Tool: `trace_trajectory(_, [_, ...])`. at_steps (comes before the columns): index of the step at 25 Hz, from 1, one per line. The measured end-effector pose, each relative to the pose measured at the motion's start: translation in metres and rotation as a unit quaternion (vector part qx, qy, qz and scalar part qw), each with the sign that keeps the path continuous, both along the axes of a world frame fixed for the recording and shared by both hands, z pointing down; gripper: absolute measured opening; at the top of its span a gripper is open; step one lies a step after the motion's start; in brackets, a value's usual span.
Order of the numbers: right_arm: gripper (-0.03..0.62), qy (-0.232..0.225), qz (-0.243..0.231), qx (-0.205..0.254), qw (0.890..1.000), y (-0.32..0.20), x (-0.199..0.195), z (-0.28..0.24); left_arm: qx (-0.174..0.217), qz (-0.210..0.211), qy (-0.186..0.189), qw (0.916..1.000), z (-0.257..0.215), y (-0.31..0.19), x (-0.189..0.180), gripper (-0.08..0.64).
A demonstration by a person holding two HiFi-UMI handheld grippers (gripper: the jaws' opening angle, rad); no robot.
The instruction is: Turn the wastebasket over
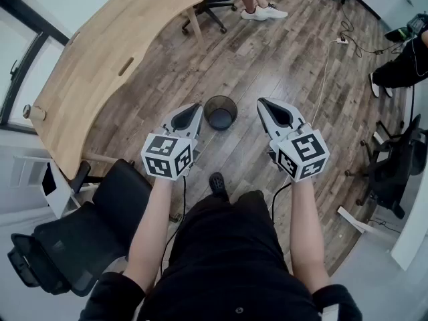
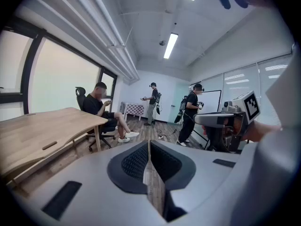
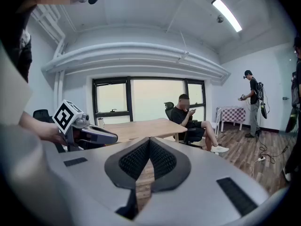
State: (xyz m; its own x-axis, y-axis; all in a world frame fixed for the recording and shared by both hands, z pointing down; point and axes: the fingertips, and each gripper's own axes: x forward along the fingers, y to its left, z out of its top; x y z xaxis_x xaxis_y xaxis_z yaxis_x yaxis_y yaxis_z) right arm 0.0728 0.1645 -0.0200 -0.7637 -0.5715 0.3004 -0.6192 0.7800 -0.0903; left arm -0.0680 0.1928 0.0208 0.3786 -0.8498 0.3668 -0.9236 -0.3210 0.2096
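Observation:
A black mesh wastebasket (image 1: 221,112) stands upright on the wooden floor, its mouth facing up, in the head view. My left gripper (image 1: 196,107) hovers high above the floor just left of it, shut and empty. My right gripper (image 1: 261,101) is held at the same height just right of it, also shut with nothing between its pads. Both point forward and slightly down, well above the basket. In the left gripper view the left gripper (image 2: 148,143) shows its pads pressed together; the right gripper (image 3: 149,139) looks the same in its own view. Neither gripper view shows the basket.
A wooden desk (image 1: 107,59) stretches along the left, with a black office chair (image 1: 80,236) near me. A seated person's legs (image 1: 257,5) are at the far end. A white cable and power strip (image 1: 331,45) cross the floor to the right; another chair (image 1: 394,172) stands right.

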Motion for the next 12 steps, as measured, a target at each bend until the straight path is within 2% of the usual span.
trace_trajectory(12, [0.032, 0.002, 0.004, 0.003, 1.000, 0.0070, -0.0019, -0.0036, 0.004, 0.018, -0.002, 0.9998, -0.0046, 0.0026, 0.0045, 0.031])
